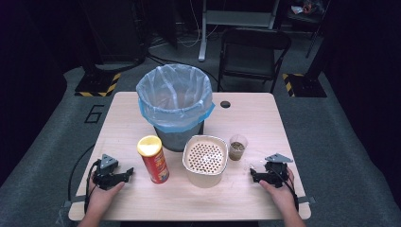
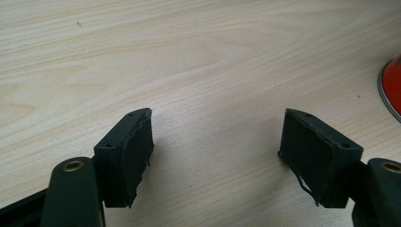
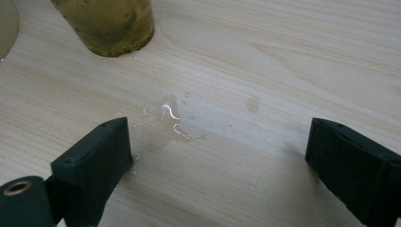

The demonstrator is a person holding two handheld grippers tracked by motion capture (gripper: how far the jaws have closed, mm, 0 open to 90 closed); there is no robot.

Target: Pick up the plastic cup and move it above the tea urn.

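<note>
We are resting the left gripper (image 2: 215, 142) with jaws spread on nothing, bare table (image 2: 198, 56) between them; the right gripper (image 3: 217, 156) is likewise gaping and empty, hovering over a small wet patch (image 3: 165, 118); just ahead is standing the clear cup (image 1: 237, 147), beside the perforated strainer tub (image 1: 204, 160), chip can (image 1: 153, 159) and lined bin (image 1: 174, 105); we are judging that a hasty reach could tip the cup, or the wet patch let it slide.

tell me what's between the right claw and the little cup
A small clear puddle on bare table, seen in the right gripper view, between the open right claw and the cup.
</note>
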